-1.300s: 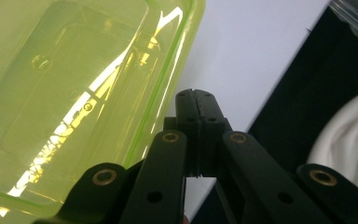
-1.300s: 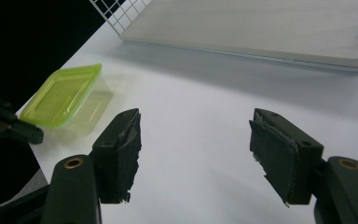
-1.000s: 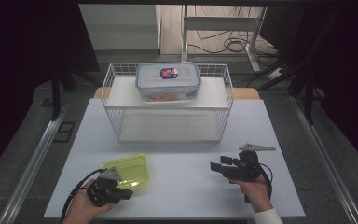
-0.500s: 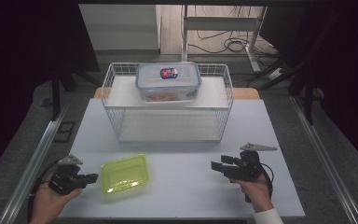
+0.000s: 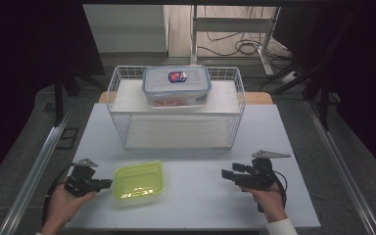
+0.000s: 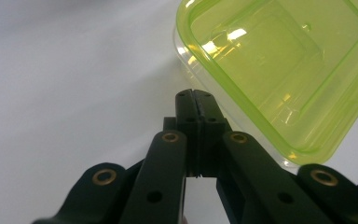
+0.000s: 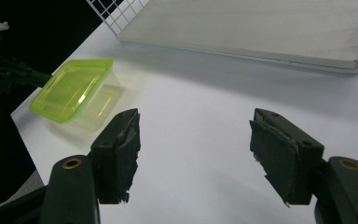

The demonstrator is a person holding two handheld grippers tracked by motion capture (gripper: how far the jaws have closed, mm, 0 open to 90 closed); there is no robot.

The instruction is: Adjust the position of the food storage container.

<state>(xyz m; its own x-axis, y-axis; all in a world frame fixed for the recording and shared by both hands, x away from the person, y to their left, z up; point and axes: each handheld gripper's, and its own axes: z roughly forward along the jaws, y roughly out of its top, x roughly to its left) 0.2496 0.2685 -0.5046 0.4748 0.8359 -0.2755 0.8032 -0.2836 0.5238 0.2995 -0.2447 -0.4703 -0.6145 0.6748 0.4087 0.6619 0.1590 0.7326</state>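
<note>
The high view looks forward and down over the table's (image 5: 196,205) near edge. The left gripper view sits close above the tabletop at the box (image 6: 279,70). The right gripper view looks low across the table toward its left edge; all three share the box.

On the white desk (image 5: 196,196), a yellow-green lidded container (image 5: 139,180) lies at seven o'clock. The left tongs (image 5: 108,183) sit just beside its nine o'clock edge, the right tongs (image 5: 224,174) well apart at four o'clock. A wire basket (image 5: 235,105) at twelve carries a clear food box (image 5: 176,85).
</note>
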